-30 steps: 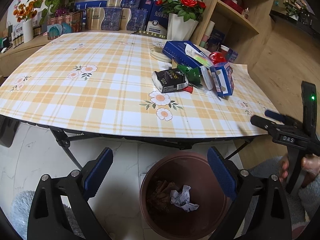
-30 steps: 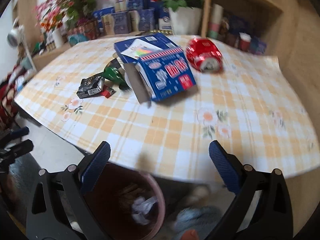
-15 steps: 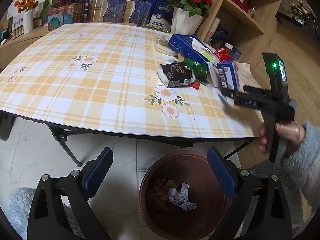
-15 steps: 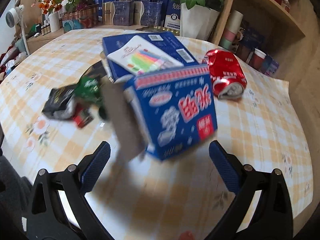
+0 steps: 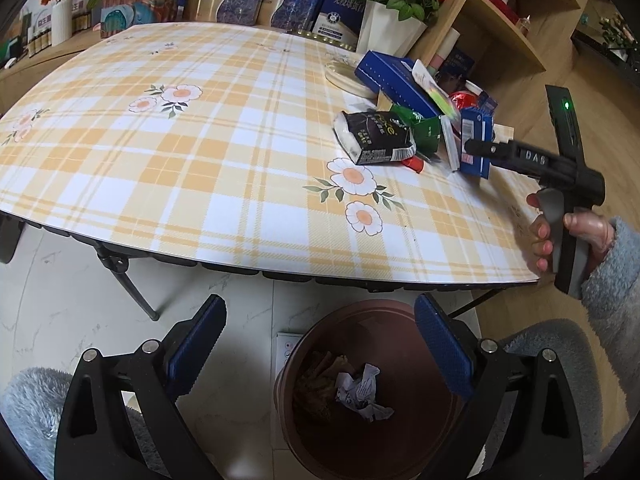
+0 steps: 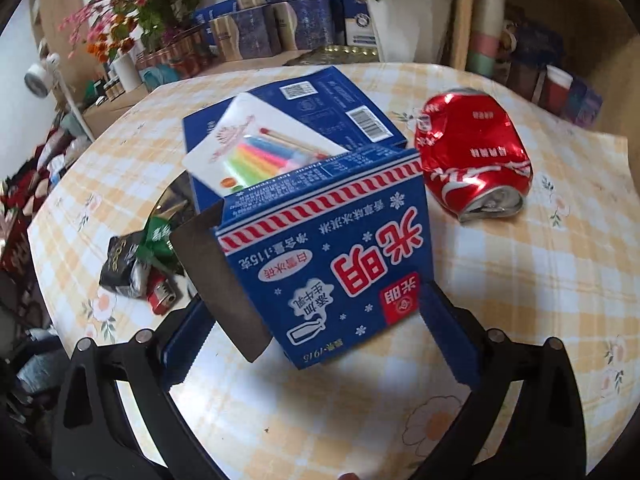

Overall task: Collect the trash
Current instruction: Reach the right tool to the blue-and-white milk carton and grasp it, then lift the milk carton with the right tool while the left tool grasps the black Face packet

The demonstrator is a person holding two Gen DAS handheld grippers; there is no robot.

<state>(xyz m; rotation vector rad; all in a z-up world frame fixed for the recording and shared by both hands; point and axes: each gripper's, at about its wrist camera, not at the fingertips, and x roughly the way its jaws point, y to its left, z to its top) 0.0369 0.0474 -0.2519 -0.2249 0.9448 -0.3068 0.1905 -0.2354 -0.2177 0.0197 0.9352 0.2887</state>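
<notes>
The left tool (image 5: 316,356) hangs below the table edge with its blue pads spread wide and nothing between them. Directly under it on the pale floor stands a brown bin (image 5: 432,432), holding a crumpled white paper (image 5: 362,392) and some brown scraps.

The right tool (image 6: 316,344) sits low over the table (image 6: 520,288), its two pads on either side of a blue carton (image 6: 340,264) printed with red and white characters. The carton's near end lies between the pads, with a brown flap hanging open on its left side. The jaws are spread about as wide as the carton, but whether the pads actually press on it cannot be told. In the left view the right tool (image 5: 480,148) reaches the same carton (image 5: 474,140) from the table's right edge, gripped by a hand (image 5: 568,232) in a grey fuzzy sleeve.

Just left of the carton lie a black wrapper (image 6: 124,264), a green packet (image 6: 160,240) and a red lighter (image 6: 160,298). Behind the carton rests a flat blue box (image 6: 320,112) with a card of coloured sticks (image 6: 264,148) on top. To the right, apart from the carton, lies a crushed red can (image 6: 472,156).

Beyond the table stand a white pot of roses (image 5: 390,28), stacked boxes (image 5: 224,0) and wooden shelves (image 5: 512,20).
</notes>
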